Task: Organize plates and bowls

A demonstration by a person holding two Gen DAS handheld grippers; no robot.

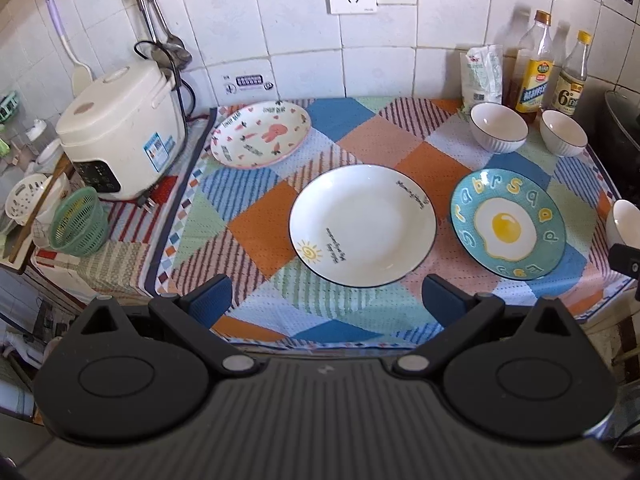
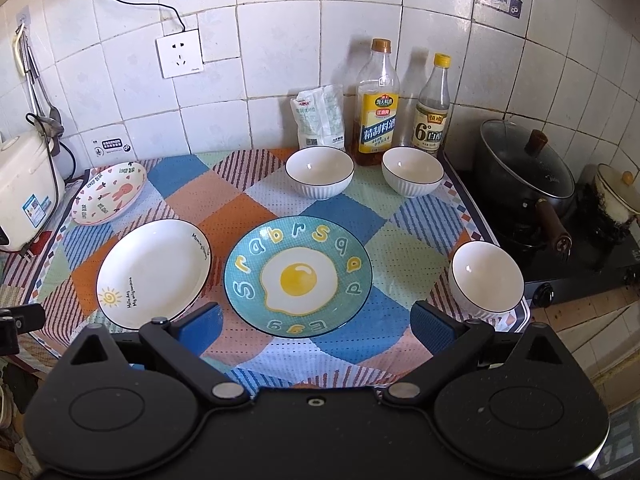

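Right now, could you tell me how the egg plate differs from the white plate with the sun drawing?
The egg plate is teal with a fried egg painted in its middle and coloured letters around its rim; the white plate is plain white with a small sun and handwriting-style text near its edge. The egg plate lies to the right, the white plate to the left. Both are round, empty, dark-rimmed and flat on the patchwork cloth.

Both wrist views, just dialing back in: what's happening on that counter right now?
Nothing is picked up yet. The left gripper and right gripper both hover open over the near edge of the patchwork cloth. Three plates lie apart: the bunny plate, the white sun plate and the egg plate. Three white bowls stand separately, unstacked.
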